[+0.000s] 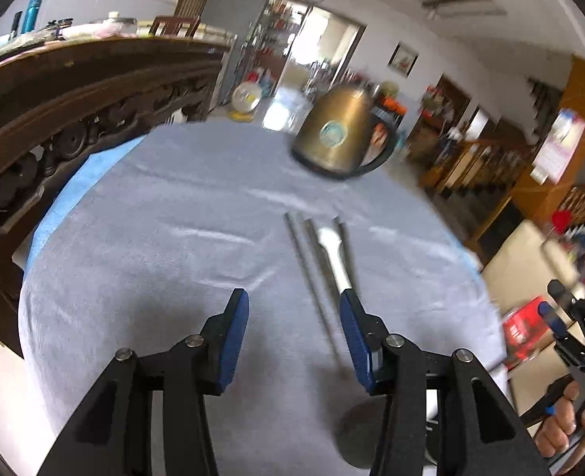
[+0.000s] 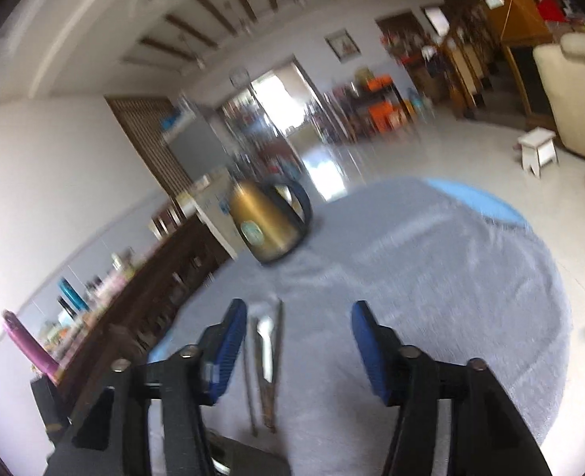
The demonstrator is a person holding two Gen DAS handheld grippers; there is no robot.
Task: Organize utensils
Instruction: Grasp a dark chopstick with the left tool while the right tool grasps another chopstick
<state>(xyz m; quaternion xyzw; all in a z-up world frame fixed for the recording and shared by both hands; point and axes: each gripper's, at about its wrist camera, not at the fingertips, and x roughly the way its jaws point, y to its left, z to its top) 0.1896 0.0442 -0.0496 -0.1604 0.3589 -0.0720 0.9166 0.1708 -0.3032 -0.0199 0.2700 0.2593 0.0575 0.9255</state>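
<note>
A white spoon (image 1: 334, 252) lies among grey metal chopsticks (image 1: 306, 261) on a round table with a grey cloth (image 1: 173, 214). My left gripper (image 1: 294, 301) is open and empty above the cloth, its right finger beside the spoon handle. In the right wrist view the spoon (image 2: 266, 345) and chopsticks (image 2: 277, 361) lie just right of the left finger. My right gripper (image 2: 299, 311) is open and empty above the cloth. It also shows at the right edge of the left wrist view (image 1: 558, 309), off the table's side.
A brass kettle with a black handle (image 1: 338, 135) stands at the far side of the table, also in the right wrist view (image 2: 268, 220). A dark carved wooden cabinet (image 1: 62, 95) runs along the left. A white stool (image 2: 538, 150) stands on the floor.
</note>
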